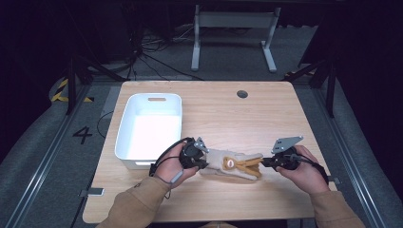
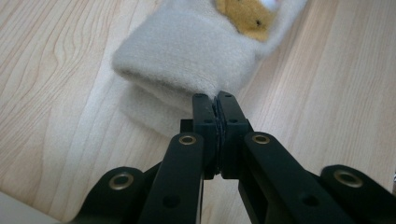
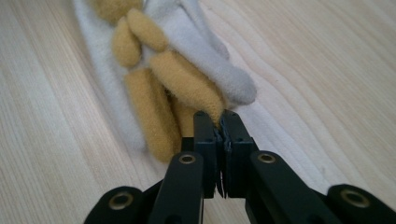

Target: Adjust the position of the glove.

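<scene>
The light wooden table has pale grain running lengthwise and a small round dark grommet near its far edge. Around it the room is dark: grey carpeted floor, a tangle of black cables beyond the table, the white legs of another desk, and yellow-black hazard tape at the left.

The left gripper is clamped tight on the cream cuff end of a fuzzy glove, which lies flat on the table between the 2 grippers. The right gripper is pinched shut on a tan fingertip at the glove's other end.

A white bin sits just beyond the left gripper, close to its far side.
</scene>
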`<state>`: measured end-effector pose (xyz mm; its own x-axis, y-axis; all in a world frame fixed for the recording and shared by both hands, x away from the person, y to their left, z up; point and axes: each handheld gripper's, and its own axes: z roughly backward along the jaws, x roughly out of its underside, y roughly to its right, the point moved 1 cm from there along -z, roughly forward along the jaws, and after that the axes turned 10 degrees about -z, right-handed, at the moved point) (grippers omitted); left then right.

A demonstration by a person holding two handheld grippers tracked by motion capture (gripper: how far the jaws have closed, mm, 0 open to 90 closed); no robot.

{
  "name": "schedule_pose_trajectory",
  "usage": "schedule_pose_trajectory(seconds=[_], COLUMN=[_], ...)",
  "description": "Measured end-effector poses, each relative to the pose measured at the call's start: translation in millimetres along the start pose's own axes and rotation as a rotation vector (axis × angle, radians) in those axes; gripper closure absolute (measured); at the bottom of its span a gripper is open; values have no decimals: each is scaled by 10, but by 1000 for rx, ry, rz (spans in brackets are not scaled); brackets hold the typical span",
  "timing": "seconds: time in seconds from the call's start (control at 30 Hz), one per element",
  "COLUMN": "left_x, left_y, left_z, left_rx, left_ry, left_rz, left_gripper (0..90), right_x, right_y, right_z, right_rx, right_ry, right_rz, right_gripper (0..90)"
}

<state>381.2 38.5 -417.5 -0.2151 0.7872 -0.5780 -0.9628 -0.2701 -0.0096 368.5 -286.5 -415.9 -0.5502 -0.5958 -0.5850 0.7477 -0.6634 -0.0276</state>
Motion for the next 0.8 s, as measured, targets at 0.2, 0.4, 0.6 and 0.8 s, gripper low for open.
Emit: schedule_pose_trajectory(seconds=[0.2,0.4,0.6,0.8], left_x=[16,33,74,128], left_y=[23,56,64,56], left_z=[66,136,117,43], left_rx=[-14,-9,11,28], left_ry=[25,33,5,-25], left_rz=[2,8,20,34], left_gripper=[891,890,890,891], right_x=[-50,-106,-144,-140], right_y=[11,22,46,84], right_z=[36,55,-9,-142], right_rx=[15,28,30,24], right_ry=[19,46,60,58], right_rz=[6,7,6,1], right_gripper=[870,871,871,871])
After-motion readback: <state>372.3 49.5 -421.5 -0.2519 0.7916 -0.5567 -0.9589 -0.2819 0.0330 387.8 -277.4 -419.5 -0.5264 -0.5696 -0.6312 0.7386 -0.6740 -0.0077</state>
